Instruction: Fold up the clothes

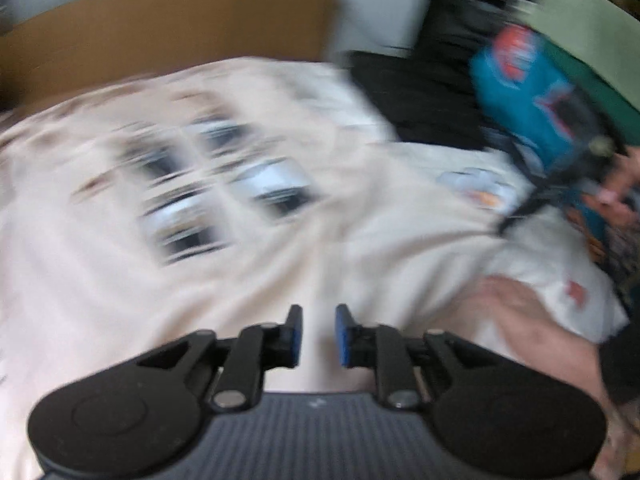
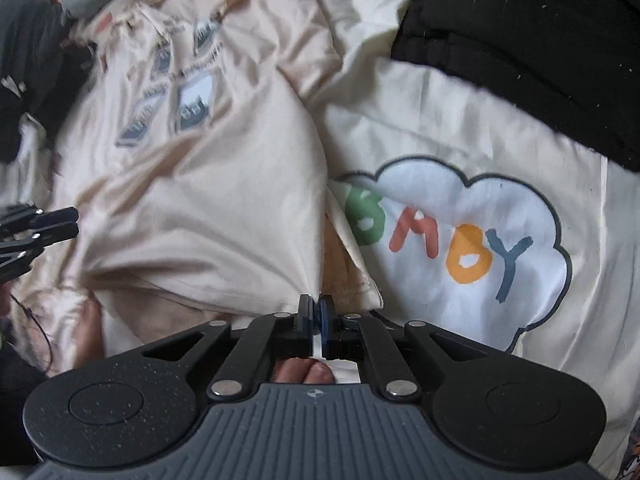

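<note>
Shirt (image 2: pixel 192 184): lying rumpled, print up, on the sheet (image 2: pixel 560 320), partly overlapping it.
Right gripper (image 2: pixel 316 312): clenching the shirt's hem corner.
Left gripper (image 1: pixel 318 336): hovering over the shirt, fingers parted, gripping nothing.
Advice: pinching the opposite hem corner, then pulling both taut before folding, is looking wise.

Soft, even daylight throughout, no glare, only faint shadows in cloth folds. Heavily motion-smeared in the left wrist view, print on the beige shirt (image 1: pixel 224 184) streaked; sharper from the right wrist. Fisheye bending at all edges.
</note>
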The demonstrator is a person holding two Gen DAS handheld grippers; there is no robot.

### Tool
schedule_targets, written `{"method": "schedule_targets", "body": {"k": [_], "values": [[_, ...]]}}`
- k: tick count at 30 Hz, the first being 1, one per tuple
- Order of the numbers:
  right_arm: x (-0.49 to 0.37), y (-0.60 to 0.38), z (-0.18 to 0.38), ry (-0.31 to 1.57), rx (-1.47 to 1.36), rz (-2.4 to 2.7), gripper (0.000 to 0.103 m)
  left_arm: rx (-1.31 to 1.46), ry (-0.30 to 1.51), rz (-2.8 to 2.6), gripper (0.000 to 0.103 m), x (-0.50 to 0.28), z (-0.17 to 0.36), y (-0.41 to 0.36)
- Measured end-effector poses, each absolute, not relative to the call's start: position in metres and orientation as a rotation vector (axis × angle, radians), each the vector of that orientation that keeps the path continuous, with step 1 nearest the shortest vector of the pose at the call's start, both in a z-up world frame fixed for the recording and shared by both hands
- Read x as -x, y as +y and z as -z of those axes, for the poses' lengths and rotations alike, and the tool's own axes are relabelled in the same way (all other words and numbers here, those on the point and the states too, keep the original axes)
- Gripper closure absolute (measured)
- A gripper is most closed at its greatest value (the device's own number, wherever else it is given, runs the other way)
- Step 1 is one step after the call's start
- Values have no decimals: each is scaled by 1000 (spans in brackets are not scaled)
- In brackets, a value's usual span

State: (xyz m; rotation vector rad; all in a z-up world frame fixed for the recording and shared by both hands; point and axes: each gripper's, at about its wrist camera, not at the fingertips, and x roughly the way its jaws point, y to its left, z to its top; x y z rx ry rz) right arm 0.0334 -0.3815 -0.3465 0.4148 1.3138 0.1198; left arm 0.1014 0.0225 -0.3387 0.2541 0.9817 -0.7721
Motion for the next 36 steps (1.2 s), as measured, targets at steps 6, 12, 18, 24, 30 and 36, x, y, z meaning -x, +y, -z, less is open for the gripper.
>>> {"method": "schedule_targets", "body": {"k": [6, 12, 18, 24, 30, 36], "values": [[-34, -411, 329, 1238, -409, -42, 81, -194, 1036, 468, 78, -116, 329, 111], [-33, -430, 347, 1256, -430, 4, 80, -183, 1083, 311, 67, -117, 331, 172], [-41, -416, 355, 1244, -481, -51, 58, -198, 1093, 253, 65, -116, 337, 202], [-51, -413, 361, 1231, -536, -58, 45, -60, 1150, 311, 62, -109, 349, 214], [-55, -388, 373, 1282, -457, -91, 42, -26, 1193, 312, 61, -91, 377, 205], [-54, -364, 377, 1313, -330, -106, 56, -111, 1113, 255, 76, -72, 369, 187]]}}
